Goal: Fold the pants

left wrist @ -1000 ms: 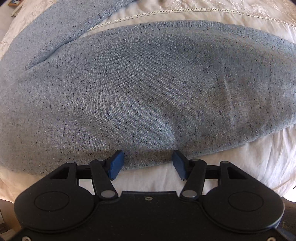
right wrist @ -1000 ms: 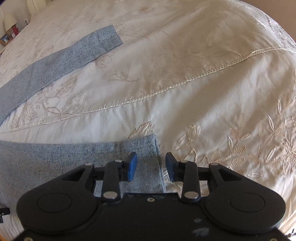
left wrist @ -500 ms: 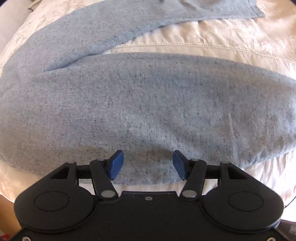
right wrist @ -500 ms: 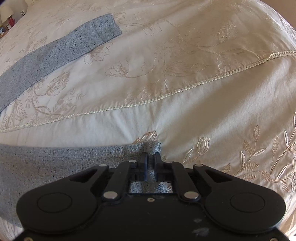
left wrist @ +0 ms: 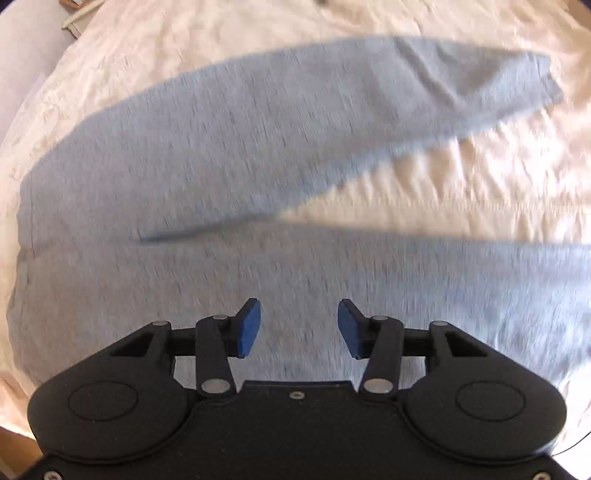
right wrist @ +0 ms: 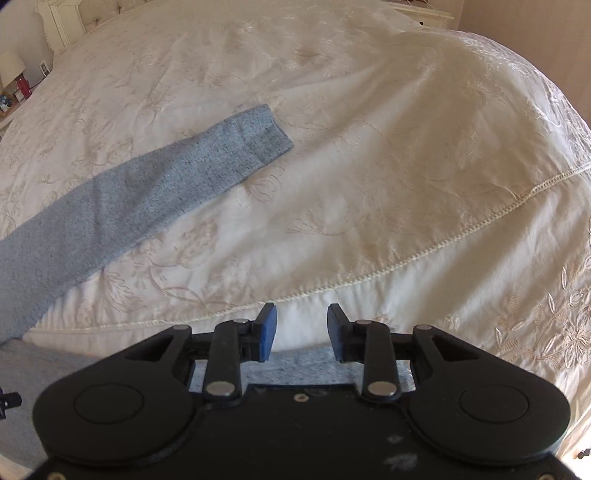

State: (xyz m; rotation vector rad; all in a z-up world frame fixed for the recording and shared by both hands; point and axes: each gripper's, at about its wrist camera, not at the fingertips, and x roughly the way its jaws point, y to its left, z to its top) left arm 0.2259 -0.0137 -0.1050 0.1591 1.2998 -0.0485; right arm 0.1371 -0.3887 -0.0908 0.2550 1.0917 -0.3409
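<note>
Light blue-grey speckled pants lie spread on a cream embroidered bedspread, the two legs splaying apart toward the right. My left gripper is open and empty, above the near leg close to the crotch; this view is motion-blurred. In the right wrist view the far leg runs from the left edge up to its cuff mid-frame. My right gripper is open and empty, with the near leg's cuff just under and behind its fingertips.
The bedspread fills most of the right wrist view, with a stitched seam crossing it. A white headboard and a nightstand with a lamp stand at the far left. A white dresser is at the far right.
My right gripper, shut on the near leg's cuff half a second ago, has opened and pulled back. My left gripper, open throughout, has risen, so more of both legs shows.
</note>
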